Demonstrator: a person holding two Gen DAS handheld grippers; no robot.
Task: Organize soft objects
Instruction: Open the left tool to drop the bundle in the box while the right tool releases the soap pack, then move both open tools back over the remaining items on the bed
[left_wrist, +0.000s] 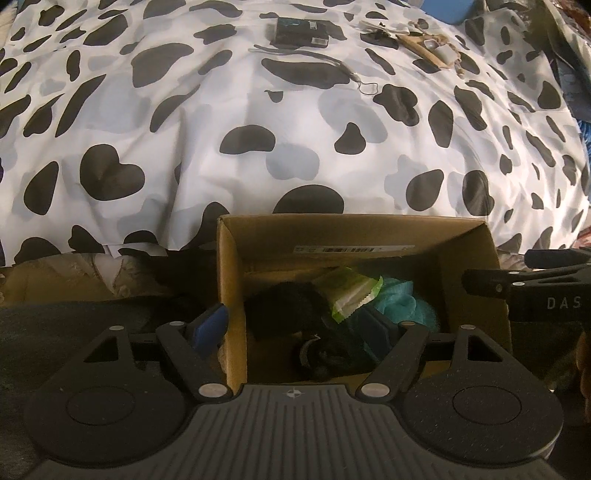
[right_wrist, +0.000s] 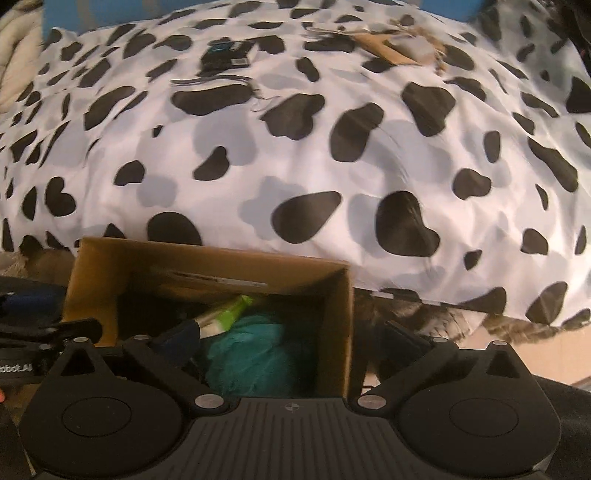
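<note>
1. Left wrist view looks down over the left gripper, whose jaws stand wide apart with nothing between them; one blue-padded finger sits outside the left wall of the cardboard box and the other hangs over its inside.
2. Inside the box lie the soft things: a black fuzzy bundle on the left, a teal mesh puff on the right, and a green-and-white packet resting across the two (its print is too small to read).
3. Another dark item sits low in the box near the camera; I cannot tell what it is.
4. A white barcode label is stuck along the far inner wall.
5. From the right wrist view, the right gripper is also spread wide and empty, its left finger over the box interior and its right finger beyond the box's right wall.
6. The same view shows the teal puff filling the near right corner with the green packet leaning over it.
7. Just behind the box lies a cow-print bedspread, white with black and grey blotches.
8. Far back on the bedspread sit a small black box with a thin cord trailing beside it, and, well apart to the right, a tan and white clutter (blurred in the right view).
9. The right gripper also pokes into the left view's right edge, beside the box.
</note>
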